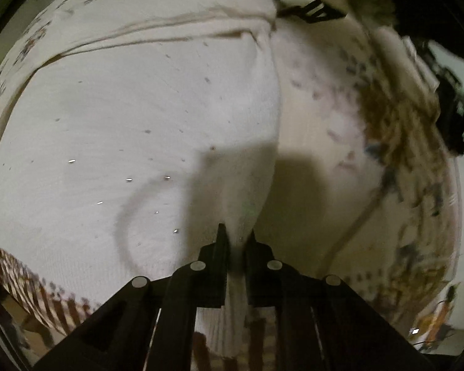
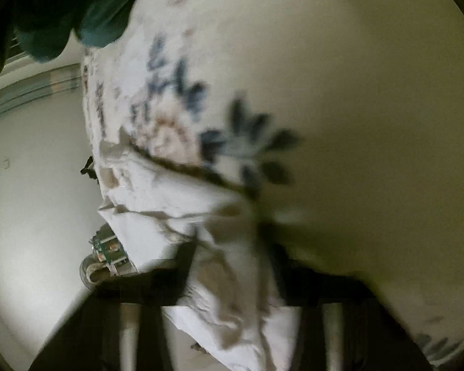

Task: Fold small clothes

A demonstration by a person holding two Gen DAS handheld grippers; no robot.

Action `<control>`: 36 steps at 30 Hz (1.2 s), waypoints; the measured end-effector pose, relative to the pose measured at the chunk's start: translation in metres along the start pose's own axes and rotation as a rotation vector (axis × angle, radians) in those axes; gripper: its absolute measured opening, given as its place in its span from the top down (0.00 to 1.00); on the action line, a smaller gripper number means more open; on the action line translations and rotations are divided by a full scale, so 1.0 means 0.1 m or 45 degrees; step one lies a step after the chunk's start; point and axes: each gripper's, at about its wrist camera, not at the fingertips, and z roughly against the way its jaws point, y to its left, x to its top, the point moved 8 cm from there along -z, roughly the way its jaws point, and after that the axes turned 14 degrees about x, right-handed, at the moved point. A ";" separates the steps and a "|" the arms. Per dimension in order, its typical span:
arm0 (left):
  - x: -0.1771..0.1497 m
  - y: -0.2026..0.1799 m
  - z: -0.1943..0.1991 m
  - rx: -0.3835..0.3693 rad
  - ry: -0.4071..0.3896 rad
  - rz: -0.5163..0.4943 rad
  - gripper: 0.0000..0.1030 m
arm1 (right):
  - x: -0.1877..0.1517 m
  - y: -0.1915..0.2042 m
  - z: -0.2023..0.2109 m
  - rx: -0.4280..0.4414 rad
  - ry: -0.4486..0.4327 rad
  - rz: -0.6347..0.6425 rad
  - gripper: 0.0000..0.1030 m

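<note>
A small white garment (image 1: 139,108) with tiny specks hangs spread out, filling the left wrist view. My left gripper (image 1: 236,235) is shut on a pinched edge of it, the cloth running between the black fingers (image 1: 221,247). My right gripper (image 1: 312,9) shows at the top of that view, holding the garment's far corner. In the blurred right wrist view my right gripper (image 2: 232,247) is shut on a crumpled fold of the same white garment (image 2: 157,191), which droops between the fingers.
A cream cloth with blue and brown flower print (image 2: 247,145) covers the surface behind the garment; it also shows in the left wrist view (image 1: 340,108). A striped brown border (image 1: 31,281) lies low left. A dark teal object (image 2: 62,9) sits top left.
</note>
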 end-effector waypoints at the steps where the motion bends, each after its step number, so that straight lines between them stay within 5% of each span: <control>1: 0.02 0.07 0.07 -0.015 -0.005 0.029 0.94 | 0.00 0.06 -0.01 -0.044 -0.008 0.029 0.89; 6: 0.15 0.42 0.50 -0.086 -0.065 0.204 0.94 | -0.08 0.66 -0.01 -0.150 -0.015 0.163 0.89; 12: 0.36 1.46 0.77 -0.143 -0.143 0.445 0.94 | -0.23 1.80 -0.32 -0.206 -0.011 0.304 0.90; 20: 0.28 3.09 0.39 -0.244 -0.112 0.735 0.94 | -0.36 3.01 -2.04 -0.339 0.006 0.425 0.90; 28: 0.11 4.17 -0.25 -0.342 -0.037 0.839 0.94 | -0.24 3.18 -3.72 -0.594 0.014 0.413 0.90; 34: 0.04 4.50 -0.71 -0.436 0.057 0.877 0.90 | -0.14 2.88 -4.17 -0.742 0.051 0.379 0.87; 36: -0.01 4.55 -0.84 -0.461 0.135 0.881 0.85 | -0.15 2.87 -4.15 -0.739 0.064 0.380 0.70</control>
